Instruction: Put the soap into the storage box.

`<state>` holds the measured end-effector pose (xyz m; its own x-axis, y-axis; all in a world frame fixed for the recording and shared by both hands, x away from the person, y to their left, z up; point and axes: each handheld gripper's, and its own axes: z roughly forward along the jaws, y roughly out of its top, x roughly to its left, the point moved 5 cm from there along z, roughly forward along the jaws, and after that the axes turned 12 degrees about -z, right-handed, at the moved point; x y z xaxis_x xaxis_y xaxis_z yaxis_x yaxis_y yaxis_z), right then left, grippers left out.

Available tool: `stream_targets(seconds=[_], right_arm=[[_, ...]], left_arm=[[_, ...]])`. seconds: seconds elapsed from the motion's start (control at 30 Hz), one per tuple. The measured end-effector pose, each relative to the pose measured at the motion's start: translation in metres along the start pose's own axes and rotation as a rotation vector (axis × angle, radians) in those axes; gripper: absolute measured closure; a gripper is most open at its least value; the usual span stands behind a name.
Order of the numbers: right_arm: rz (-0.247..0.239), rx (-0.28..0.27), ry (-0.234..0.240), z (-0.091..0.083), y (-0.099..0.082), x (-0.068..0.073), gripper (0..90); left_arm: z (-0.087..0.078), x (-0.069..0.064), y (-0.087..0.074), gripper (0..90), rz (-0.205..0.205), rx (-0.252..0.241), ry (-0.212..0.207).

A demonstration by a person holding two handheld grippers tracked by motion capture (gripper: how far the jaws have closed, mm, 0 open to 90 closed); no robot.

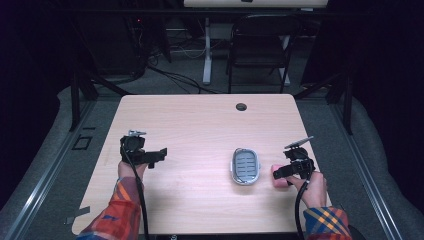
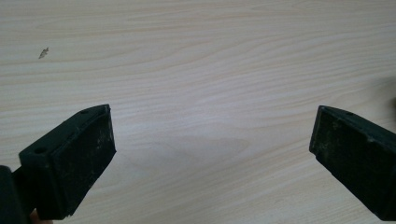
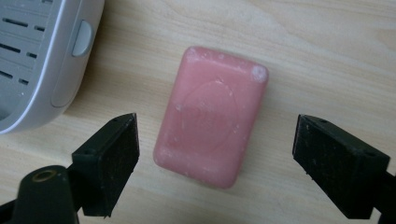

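Now right gripper [image 3: 215, 154] wide open, straddling pink soap [image 3: 211, 114].

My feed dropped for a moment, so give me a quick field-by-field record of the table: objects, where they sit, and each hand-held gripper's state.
soap: pink bar, flat on table, near right edge
dish: grey slotted soap dish, empty, just left of soap, not touching it
left hand-held gripper: open, over bare wood on the table's left side, holding nothing
right hand-held gripper: open, jaws either side of soap, not closed on it
table hole: dark grommet at far edge
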<state>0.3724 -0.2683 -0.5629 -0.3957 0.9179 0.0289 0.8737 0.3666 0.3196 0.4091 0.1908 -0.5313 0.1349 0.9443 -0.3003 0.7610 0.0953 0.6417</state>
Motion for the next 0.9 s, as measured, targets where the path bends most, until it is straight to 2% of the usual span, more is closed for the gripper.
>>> stream_targets(seconds=[0.07, 0.1, 0.17, 0.37, 0.4, 0.5, 0.53, 0.73, 0.77, 0.9], right_arm=[[0.001, 0.003, 0.004, 0.001, 0.003, 0.002, 15.2], [0.018, -0.014, -0.003, 0.004, 0.004, 0.004, 16.1], [-0.001, 0.011, -0.001, 0.007, 0.007, 0.006, 18.5], [0.014, 0.028, -0.014, 0.015, 0.013, 0.009, 25.7], [0.013, 0.041, -0.028, 0.016, 0.013, 0.008, 26.1], [0.032, 0.027, -0.038, 0.019, 0.014, 0.008, 27.7], [0.035, 0.046, -0.051, 0.019, 0.015, 0.007, 30.2], [0.059, 0.041, -0.055, 0.023, 0.015, 0.005, 32.3], [0.05, 0.063, -0.069, 0.022, 0.014, 0.004, 32.6], [0.062, 0.049, -0.07, 0.027, 0.016, 0.005, 32.8]], left_arm=[[0.0, 0.0, 0.0, 0.1, 0.001, 0.0, 0.001], [0.0, 0.0, 0.0, 0.1, 0.002, -0.002, 0.002], [0.0, 0.0, 0.0, 0.2, 0.001, 0.0, 0.002], [0.0, -0.001, 0.0, 0.2, 0.003, 0.0, -0.003], [0.0, -0.001, 0.0, 0.2, 0.004, 0.0, -0.003], [0.0, -0.001, 0.0, 0.2, 0.006, 0.003, -0.003], [0.001, -0.001, 0.0, 0.2, 0.009, 0.004, 0.0], [0.001, -0.002, 0.0, 0.2, 0.011, 0.01, -0.002], [0.001, -0.002, -0.001, 0.2, 0.012, 0.009, -0.001], [0.001, -0.002, -0.001, 0.2, 0.016, 0.013, -0.001]])
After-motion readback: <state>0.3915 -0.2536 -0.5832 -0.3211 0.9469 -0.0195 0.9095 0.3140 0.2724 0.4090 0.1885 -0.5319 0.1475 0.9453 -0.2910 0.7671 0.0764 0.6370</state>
